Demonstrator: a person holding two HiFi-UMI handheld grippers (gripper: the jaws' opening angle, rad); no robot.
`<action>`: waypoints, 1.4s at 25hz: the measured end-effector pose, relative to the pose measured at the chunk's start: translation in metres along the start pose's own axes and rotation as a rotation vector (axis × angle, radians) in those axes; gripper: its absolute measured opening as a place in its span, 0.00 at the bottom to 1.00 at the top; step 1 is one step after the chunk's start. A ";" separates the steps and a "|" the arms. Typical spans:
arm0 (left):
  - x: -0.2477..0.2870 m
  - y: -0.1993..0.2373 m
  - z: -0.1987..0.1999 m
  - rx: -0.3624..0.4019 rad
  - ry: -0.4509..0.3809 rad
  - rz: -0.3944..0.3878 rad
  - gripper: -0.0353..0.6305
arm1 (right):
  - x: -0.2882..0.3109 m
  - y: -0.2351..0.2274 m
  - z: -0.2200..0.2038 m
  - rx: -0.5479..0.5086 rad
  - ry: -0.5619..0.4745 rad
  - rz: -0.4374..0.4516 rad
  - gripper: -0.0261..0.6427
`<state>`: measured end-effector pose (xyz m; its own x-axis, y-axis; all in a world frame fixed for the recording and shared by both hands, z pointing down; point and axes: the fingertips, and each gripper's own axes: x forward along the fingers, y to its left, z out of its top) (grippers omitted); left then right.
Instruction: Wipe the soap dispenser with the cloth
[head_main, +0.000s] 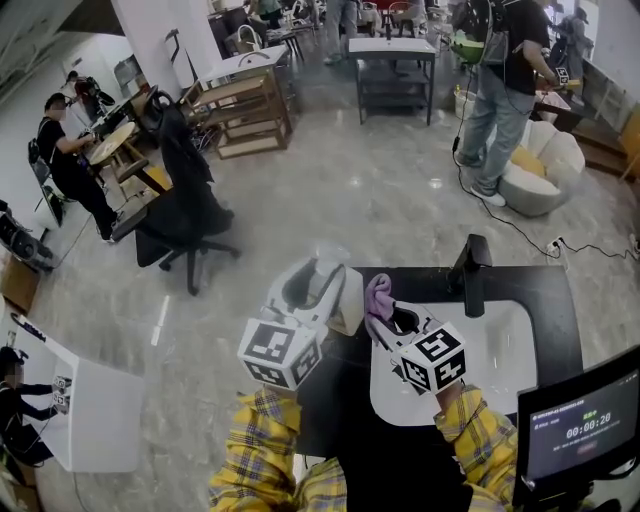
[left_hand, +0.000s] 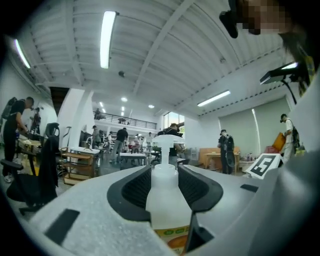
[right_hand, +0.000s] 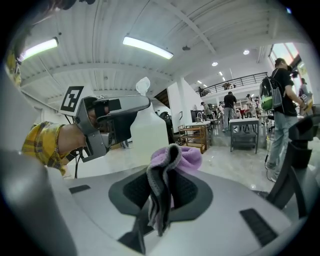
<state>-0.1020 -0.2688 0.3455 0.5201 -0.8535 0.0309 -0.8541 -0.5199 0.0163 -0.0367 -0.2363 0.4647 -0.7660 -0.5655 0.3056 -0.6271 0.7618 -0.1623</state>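
The soap dispenser (head_main: 347, 303) is a white pump bottle with an orange label, held up off the table. My left gripper (head_main: 318, 283) is shut on it. In the left gripper view the bottle (left_hand: 165, 200) stands upright between the dark pads, its pump head rising above the left gripper (left_hand: 165, 175). My right gripper (head_main: 387, 320) is shut on a purple and grey cloth (head_main: 378, 295), just right of the bottle. In the right gripper view the cloth (right_hand: 177, 157) bunches up out of the right gripper (right_hand: 162, 195), a little short of the bottle (right_hand: 150, 132) and the left gripper (right_hand: 135, 120).
A black table (head_main: 530, 290) carries a white mat (head_main: 500, 350) and a black upright stand (head_main: 470, 275). A monitor showing a timer (head_main: 580, 420) is at the lower right. A black office chair (head_main: 185, 215) stands on the floor to the left. Other people work further off.
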 end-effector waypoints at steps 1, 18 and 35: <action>0.000 -0.001 -0.001 -0.001 0.000 -0.042 0.29 | -0.001 0.000 0.001 -0.002 -0.002 -0.001 0.16; -0.007 -0.006 -0.003 -0.023 -0.046 -0.620 0.28 | -0.015 0.000 0.008 -0.009 -0.020 -0.031 0.16; -0.001 -0.011 0.004 -0.041 -0.051 -0.154 0.29 | -0.011 0.004 0.014 -0.014 -0.040 -0.007 0.16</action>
<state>-0.0931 -0.2623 0.3414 0.6437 -0.7648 -0.0264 -0.7628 -0.6440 0.0580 -0.0330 -0.2314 0.4472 -0.7667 -0.5827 0.2693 -0.6308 0.7618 -0.1473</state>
